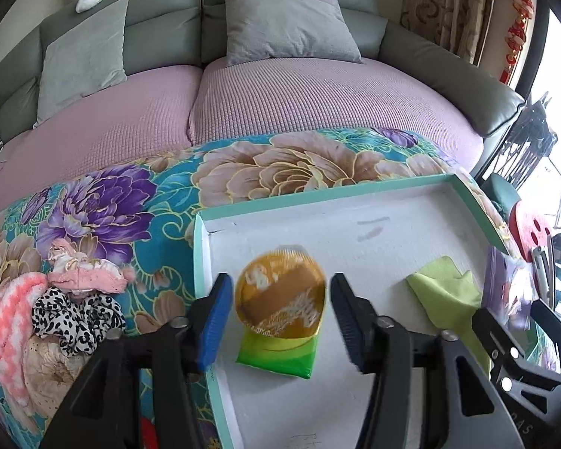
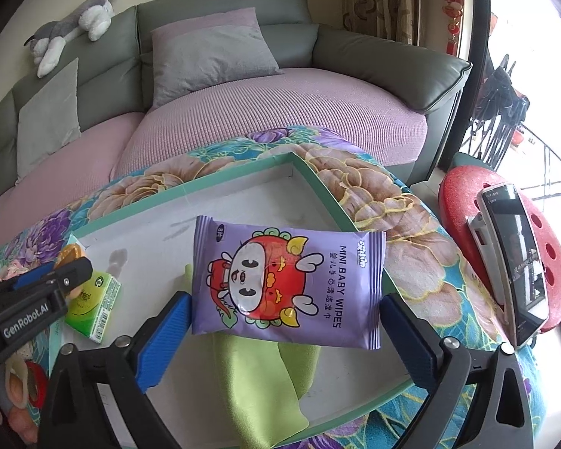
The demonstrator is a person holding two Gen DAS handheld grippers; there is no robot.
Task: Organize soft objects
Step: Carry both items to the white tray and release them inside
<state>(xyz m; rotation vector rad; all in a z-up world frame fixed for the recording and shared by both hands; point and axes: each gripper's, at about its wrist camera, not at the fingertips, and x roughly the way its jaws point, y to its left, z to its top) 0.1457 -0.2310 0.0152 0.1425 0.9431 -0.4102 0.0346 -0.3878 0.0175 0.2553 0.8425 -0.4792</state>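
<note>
A white tray with a teal rim (image 1: 318, 196) (image 2: 243, 172) lies on a floral cloth. My left gripper (image 1: 280, 278) (image 2: 71, 262) stands open around a round orange packet (image 1: 280, 295) (image 2: 69, 252). The packet looks blurred and sits over a green tissue pack (image 1: 276, 355) (image 2: 93, 307). Narrow gaps show at both pads. My right gripper (image 2: 285, 297) (image 1: 512, 310) is open wide around a purple baby-wipes pack (image 2: 288, 284) (image 1: 508, 284). That pack lies over a green cloth (image 2: 265, 381) (image 1: 445, 292), with a slim gap at each pad.
Left of the tray lie a pink fabric piece (image 1: 86, 273), a leopard scrunchie (image 1: 74, 318) and a pink-white knit (image 1: 3, 329). A phone (image 2: 516, 262) leans on a red stool (image 2: 463, 194) at the right. Behind the table is a sofa (image 2: 280, 112) with cushions and a plush toy (image 2: 71, 26).
</note>
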